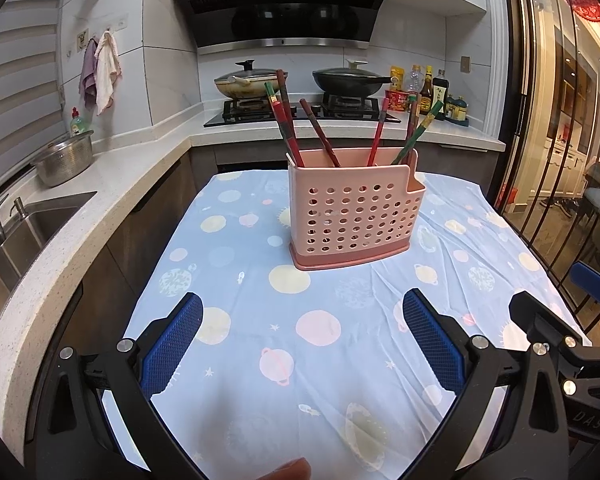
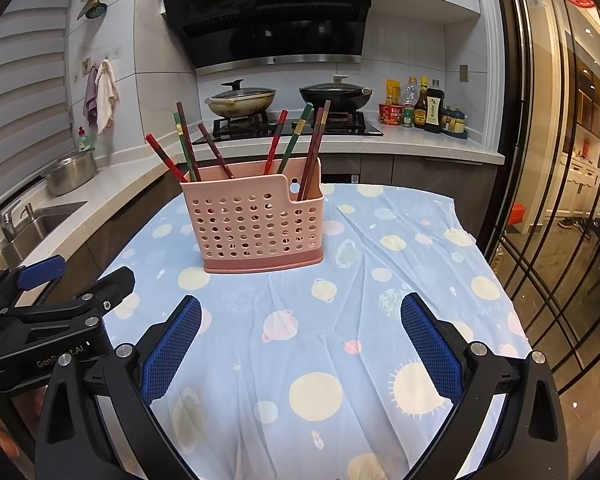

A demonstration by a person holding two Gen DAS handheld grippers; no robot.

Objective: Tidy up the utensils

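Note:
A pink perforated utensil holder point(image 1: 354, 216) stands upright on the table, with several red, dark and green chopsticks point(image 1: 288, 128) leaning out of its top. It also shows in the right wrist view point(image 2: 256, 224) with its chopsticks point(image 2: 296, 140). My left gripper point(image 1: 302, 312) is open and empty, held back from the holder above the cloth. My right gripper point(image 2: 300, 314) is open and empty, also short of the holder. The right gripper's body shows at the left view's right edge point(image 1: 556, 332); the left gripper's body shows at the right view's left edge point(image 2: 60, 316).
The table wears a light blue cloth with planet prints point(image 1: 260, 300). A counter with a sink point(image 1: 24, 232) and a steel colander point(image 1: 64, 158) runs along the left. A stove with two lidded woks point(image 1: 252, 80) and sauce bottles point(image 1: 432, 92) stands behind. Glass doors point(image 1: 560, 120) are on the right.

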